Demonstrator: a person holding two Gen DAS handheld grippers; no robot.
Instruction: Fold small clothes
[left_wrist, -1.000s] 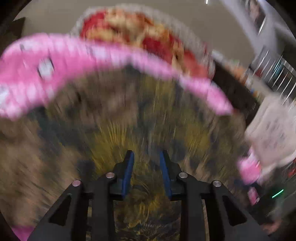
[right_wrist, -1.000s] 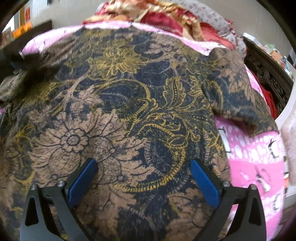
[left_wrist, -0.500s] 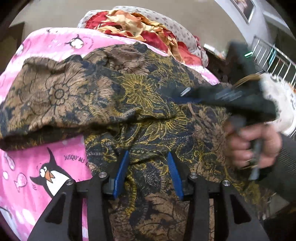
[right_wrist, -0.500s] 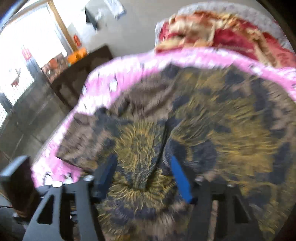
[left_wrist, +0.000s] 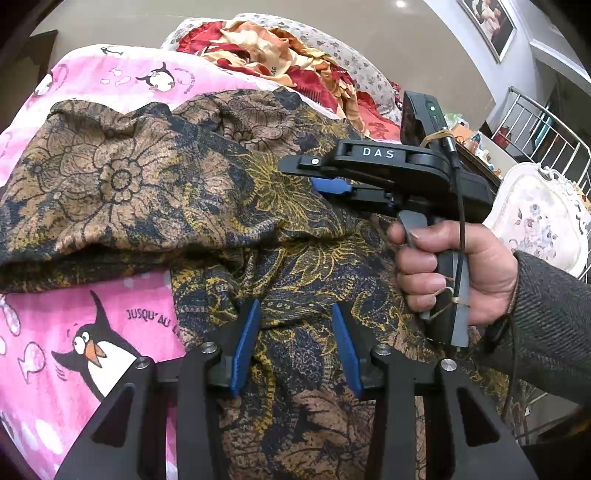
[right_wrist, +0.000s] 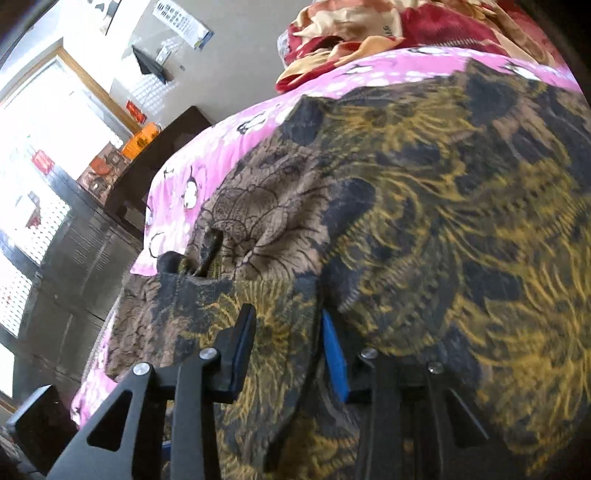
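The right tool, spread wide over the flat brown, navy and gold floral batik garment a second ago, has swung across it and its jaws have just been closing on a raised fold; the left tool has slid toward the garment's near edge, its jaws slightly wider, cloth between them.

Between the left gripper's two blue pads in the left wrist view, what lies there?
A bunched stretch of the dark floral garment lies between the left gripper's pads, over the pink penguin blanket. The left wrist view shows it.
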